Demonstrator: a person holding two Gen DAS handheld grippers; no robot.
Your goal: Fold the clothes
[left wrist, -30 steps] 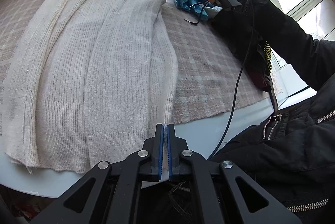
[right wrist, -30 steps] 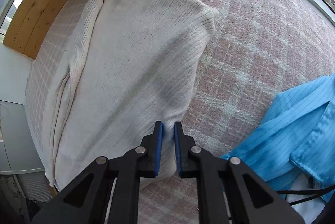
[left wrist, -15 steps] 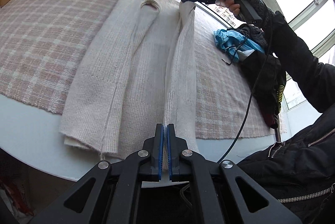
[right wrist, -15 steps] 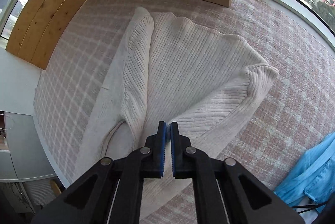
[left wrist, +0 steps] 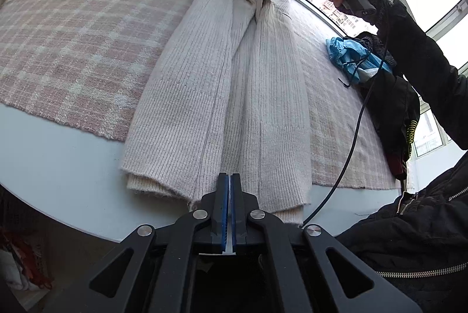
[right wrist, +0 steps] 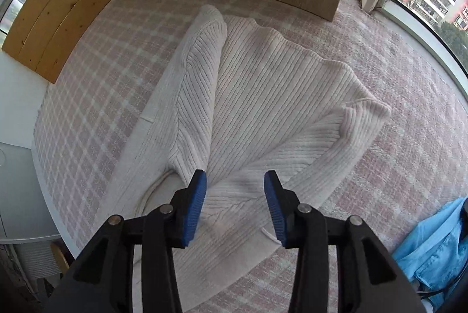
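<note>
so the cream ribbed knit sweater [left wrist: 234,96] is lying on the pink and white plaid woven cloth [left wrist: 73,29] that covers the white table [left wrist: 58,166], both long sides folded in so it makes a narrow strip, hem hanging right at the table edge. left gripper [left wrist: 229,187] has its blue pads clenched together just over the hem; can't tell if any knit is pinched between them. right gripper [right wrist: 235,187] has just been opening, blue ridged pads spread with nothing between, hovering above the shoulder end. a crumpled light blue shirt [right wrist: 433,248] sits off to the side on the cloth
</note>
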